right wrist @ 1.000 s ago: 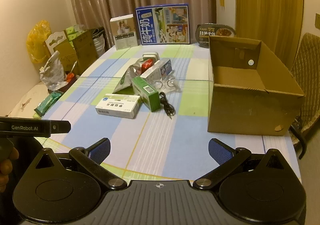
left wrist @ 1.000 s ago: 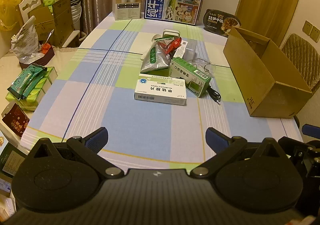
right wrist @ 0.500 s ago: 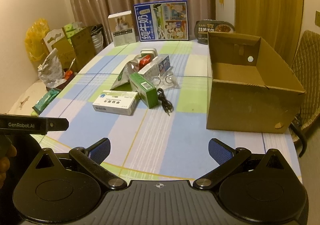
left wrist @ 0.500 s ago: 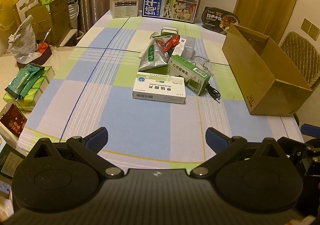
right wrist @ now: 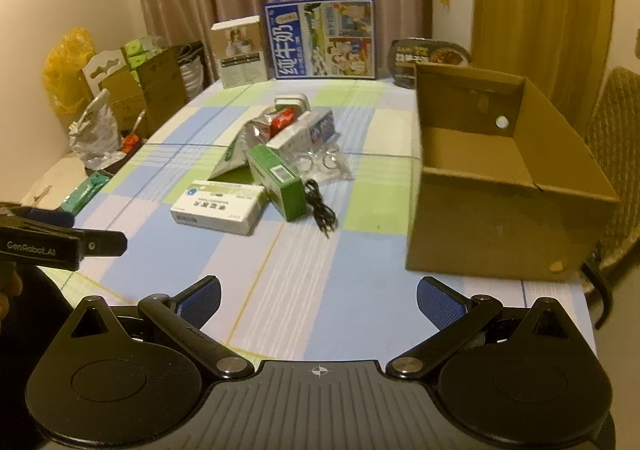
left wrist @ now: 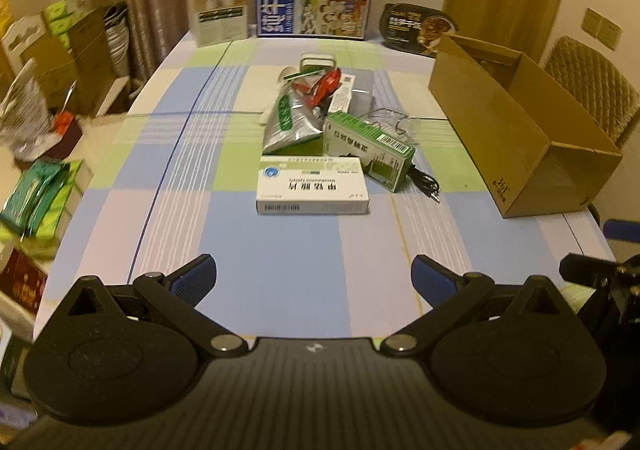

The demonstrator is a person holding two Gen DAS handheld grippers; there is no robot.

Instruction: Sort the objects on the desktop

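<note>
Both our left gripper [left wrist: 314, 276] and right gripper [right wrist: 318, 300] hover over the near tabletop [left wrist: 288, 250] with fingers spread wide and empty. The white medicine box [left wrist: 313, 190] lies nearest, left of the cardboard box [right wrist: 500, 186]. We should probably approach it squarely and clamp its long sides.
</note>
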